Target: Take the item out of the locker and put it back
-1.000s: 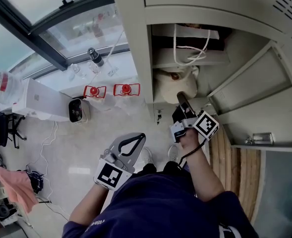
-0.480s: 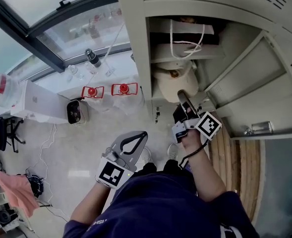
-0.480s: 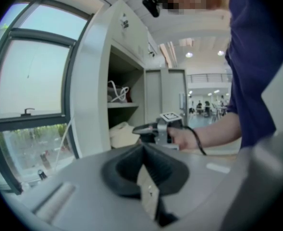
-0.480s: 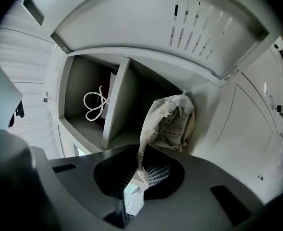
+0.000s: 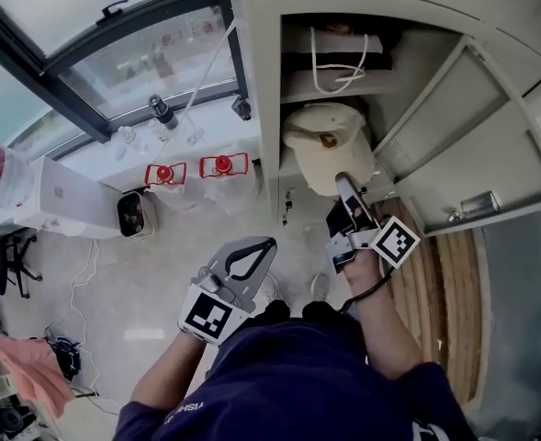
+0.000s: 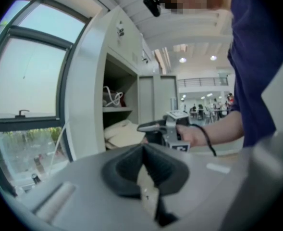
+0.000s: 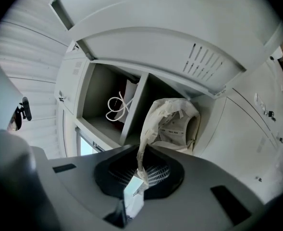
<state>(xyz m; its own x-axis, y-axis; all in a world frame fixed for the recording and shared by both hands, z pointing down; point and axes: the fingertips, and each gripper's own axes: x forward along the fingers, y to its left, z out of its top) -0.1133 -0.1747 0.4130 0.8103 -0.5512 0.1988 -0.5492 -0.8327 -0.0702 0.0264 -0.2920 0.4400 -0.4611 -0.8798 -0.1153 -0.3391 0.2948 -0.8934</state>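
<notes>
Right gripper (image 5: pixel 344 187) was clamped on the edge of the cream cap (image 5: pixel 328 150). In the right gripper view, a strip of fabric ran from the pinched jaws up to the cap's body, inner side facing the camera. The cap sat at the mouth of the locker (image 5: pixel 263 108), in the compartment just below the shelf that carried a bag (image 5: pixel 340 55) with white cord handles. Couldn't tell whether the cap rested on the compartment floor. Locker door (image 5: pixel 463 168) stood wide open to the right. Left gripper (image 5: pixel 259 249) had its jaws together with nothing between them, and was low by the person's body, outside the locker and well apart from the cap.
</notes>
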